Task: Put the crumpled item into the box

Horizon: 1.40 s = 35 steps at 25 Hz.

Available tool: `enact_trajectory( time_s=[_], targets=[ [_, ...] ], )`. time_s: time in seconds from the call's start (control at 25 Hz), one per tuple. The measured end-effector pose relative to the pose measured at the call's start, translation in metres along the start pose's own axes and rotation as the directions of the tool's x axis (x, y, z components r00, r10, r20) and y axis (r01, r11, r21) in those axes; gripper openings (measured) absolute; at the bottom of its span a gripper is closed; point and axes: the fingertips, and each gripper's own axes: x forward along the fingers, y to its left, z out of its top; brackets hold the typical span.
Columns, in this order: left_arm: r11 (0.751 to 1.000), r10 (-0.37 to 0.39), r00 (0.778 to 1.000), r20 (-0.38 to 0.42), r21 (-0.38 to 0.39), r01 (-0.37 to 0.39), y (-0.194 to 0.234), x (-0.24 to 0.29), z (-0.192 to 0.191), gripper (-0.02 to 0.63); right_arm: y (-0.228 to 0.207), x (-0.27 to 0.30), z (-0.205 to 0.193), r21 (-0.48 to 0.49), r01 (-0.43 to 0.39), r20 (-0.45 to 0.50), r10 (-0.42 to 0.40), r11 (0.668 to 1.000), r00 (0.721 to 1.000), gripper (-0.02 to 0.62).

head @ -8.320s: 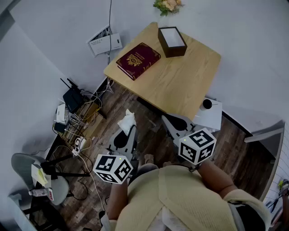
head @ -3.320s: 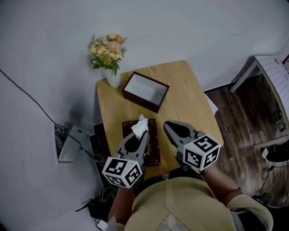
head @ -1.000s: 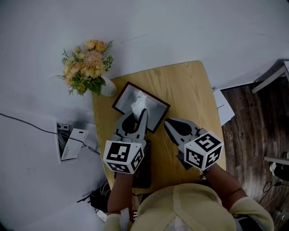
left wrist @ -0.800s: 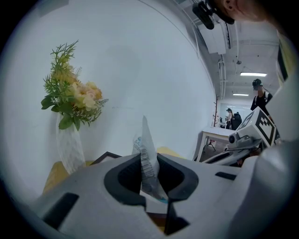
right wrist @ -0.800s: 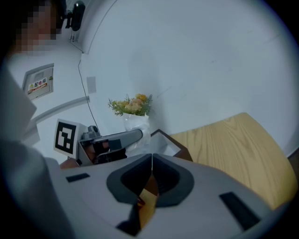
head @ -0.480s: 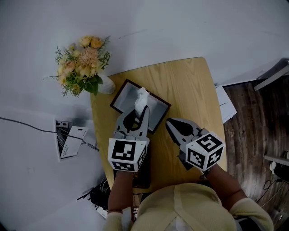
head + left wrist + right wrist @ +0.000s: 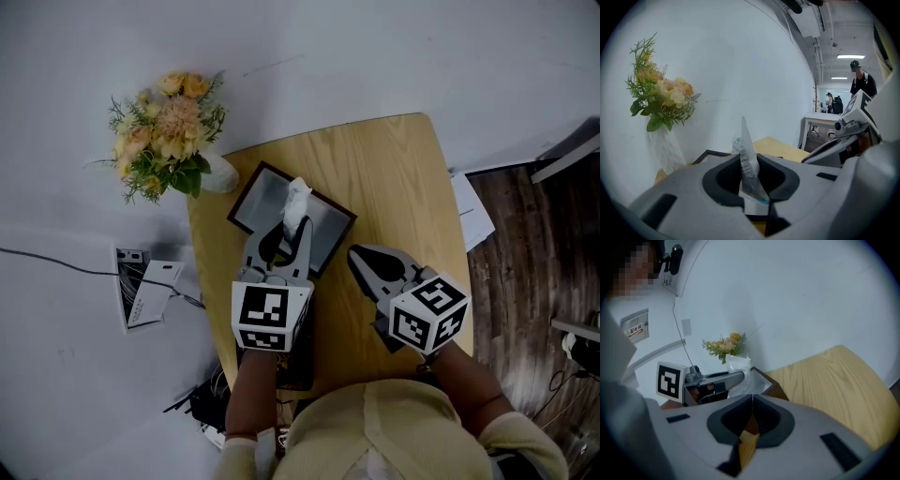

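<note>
Nearest, at the bottom of the head view, is the person's beige top (image 7: 375, 436), with both forearms reaching out over a light wooden table (image 7: 394, 178) with rounded corners. The right gripper (image 7: 362, 255) hovers over bare wood near the table's middle, its jaws pressed together with nothing between them. Just beside it, the left gripper (image 7: 298, 223) pinches the crumpled item (image 7: 296, 197), a white wrapper printed with a barcode, which sticks up past the jaw tips. In the head view the wrapper lies over the open top of the box (image 7: 246, 199), a dark-walled tray with a pale inside, set at an angle on the table's left part. Behind the box, at the table's far left corner, a white vase (image 7: 219, 174) holds yellow and peach flowers (image 7: 164, 117). The table stands against a plain white wall (image 7: 375, 47) that carries a thin cable (image 7: 56, 257). To the right is dark plank flooring (image 7: 525, 272). The left gripper view shows the room running on to a white table (image 7: 820, 123) and a person in a cap (image 7: 862, 82) under ceiling lights (image 7: 851, 56).
</note>
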Motion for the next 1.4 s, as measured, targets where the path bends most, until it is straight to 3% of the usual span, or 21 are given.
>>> enact_trajectory(
  time_s=[0.08, 0.2, 0.32, 0.64, 1.0, 1.4],
  targets=[
    [1.000, 0.000, 1.000, 0.009, -0.018, 0.000, 0.001, 0.000, 0.002, 0.072, -0.001, 0.000, 0.000, 0.002, 0.003, -0.001, -0.003, 1.000, 1.000, 0.031],
    [1.000, -0.004, 1.000, 0.013, -0.021, 0.004, 0.001, 0.000, 0.002, 0.136, -0.001, 0.000, -0.001, 0.005, 0.005, -0.001, -0.005, 1.000, 1.000, 0.031],
    [1.000, -0.004, 1.000, 0.006, -0.016, 0.004, 0.001, -0.001, 0.000, 0.144, 0.000, 0.001, -0.001, 0.006, 0.004, 0.000, -0.004, 1.000, 1.000, 0.031],
    [0.999, -0.003, 1.000, 0.012, -0.040, 0.004, 0.002, -0.011, -0.001, 0.144, 0.005, 0.000, -0.003, 0.002, 0.008, 0.004, -0.008, 1.000, 1.000, 0.031],
    [0.995, -0.012, 0.996, 0.092, -0.101, 0.022, 0.000, -0.036, 0.013, 0.141, 0.020, -0.007, -0.001, -0.016, 0.018, 0.024, -0.018, 1.000, 1.000, 0.031],
    [0.988, -0.041, 0.997, 0.071, -0.145, 0.051, -0.012, -0.069, -0.009, 0.075, 0.041, -0.025, -0.001, -0.055, 0.047, 0.052, -0.044, 0.997, 0.998, 0.031]
  ],
)
